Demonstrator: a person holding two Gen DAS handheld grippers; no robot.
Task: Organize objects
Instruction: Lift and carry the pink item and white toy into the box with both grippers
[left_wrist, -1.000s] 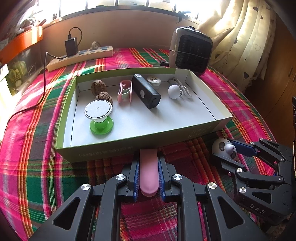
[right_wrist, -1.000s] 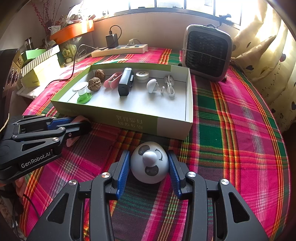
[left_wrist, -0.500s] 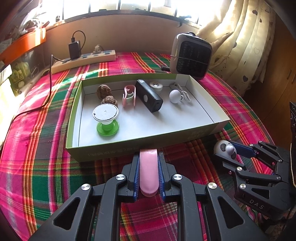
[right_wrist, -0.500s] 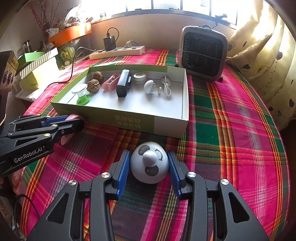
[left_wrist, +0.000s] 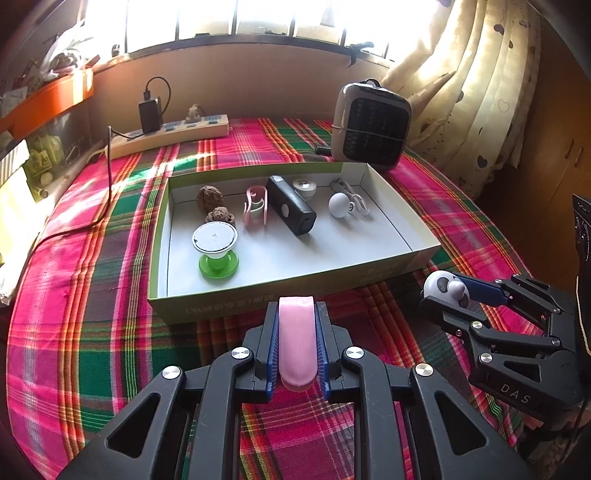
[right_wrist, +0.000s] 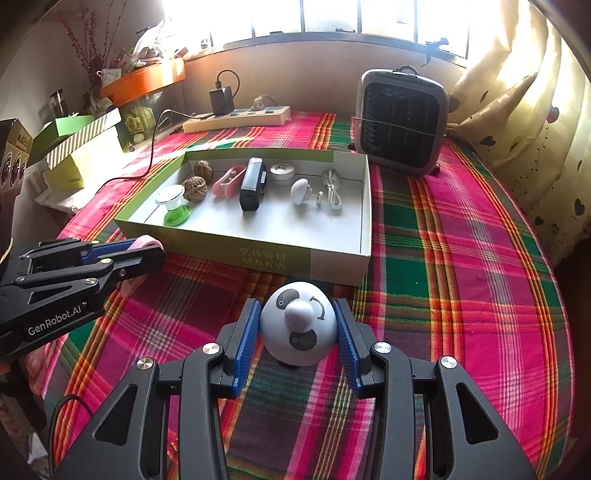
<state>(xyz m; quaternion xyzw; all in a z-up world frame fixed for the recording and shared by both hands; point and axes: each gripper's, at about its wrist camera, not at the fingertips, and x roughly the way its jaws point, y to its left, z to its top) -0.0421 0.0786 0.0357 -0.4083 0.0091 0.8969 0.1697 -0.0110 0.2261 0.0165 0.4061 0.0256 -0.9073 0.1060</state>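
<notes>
With the left gripper (left_wrist: 296, 345) clamped on a pink clip (left_wrist: 296, 341) and the right gripper (right_wrist: 298, 334) hugging a panda dome (right_wrist: 299, 325), both should clear the box (left_wrist: 258, 301) wall before dropping them inside.

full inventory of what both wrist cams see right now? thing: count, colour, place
box: 1, green outside, white inside, open, mid-table
walnuts: 2, brown, box back left
stand: 1, white top, green base, box front left
pink clip: 1, pink and white, in box, beside black block
black block: 1, black, box centre
small round case: 1, white, box back
white knob and cable: 1, white, box right
heater: 1, grey and black, behind box
power strip: 1, cream, charger plugged in, by wall
tablecloth: 1, pink-green plaid
left gripper: shut on pink piece
right gripper: shut on panda dome
</notes>
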